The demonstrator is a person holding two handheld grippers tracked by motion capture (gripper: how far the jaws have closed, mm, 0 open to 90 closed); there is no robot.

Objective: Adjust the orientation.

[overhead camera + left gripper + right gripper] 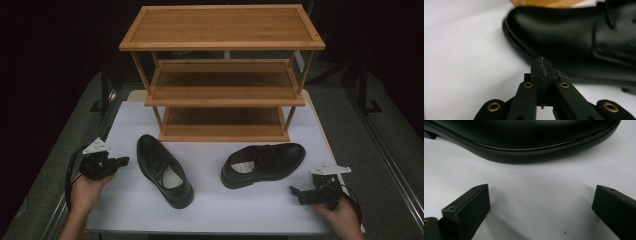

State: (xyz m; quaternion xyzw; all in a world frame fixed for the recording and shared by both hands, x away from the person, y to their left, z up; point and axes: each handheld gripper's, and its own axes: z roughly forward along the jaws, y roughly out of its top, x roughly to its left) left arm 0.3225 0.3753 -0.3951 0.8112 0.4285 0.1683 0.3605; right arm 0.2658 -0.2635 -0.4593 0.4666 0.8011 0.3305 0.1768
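Left shoe point(164, 170): a black leather lace-up dress shoe lying on the white tabletop point(250, 200), toe toward the person and heel toward the rack; it sits just beside the left gripper, apart from it, so the likely reading is that it waits to be picked up.
Right shoe point(262, 164): the matching shoe, lying crosswise with its opening facing up and a pale insole showing; its welted sole edge point(524, 152) runs across the top of the right gripper view, near the jaws but not between them.
Left gripper point(120, 162): held low in the person's left hand point(86, 192), pointing at the left shoe; its jaws are pressed together with nothing between them, and in the left gripper view the shoe's leather side point(564, 35) lies just beyond the tips.
Right gripper point(295, 190): resting in the right hand point(340, 210) near the table's front edge, jaws spread wide over bare tabletop, probably ready to take the right shoe by its side.
Shoe rack point(222, 70): a three-tier wooden rack at the far side of the table, all tiers bare; judged the destination for both shoes.
Surface: a smooth white board, matte, lightly specked near the right jaws.
Room: dark surroundings, grey floor, black stand legs point(102, 95) at either side.
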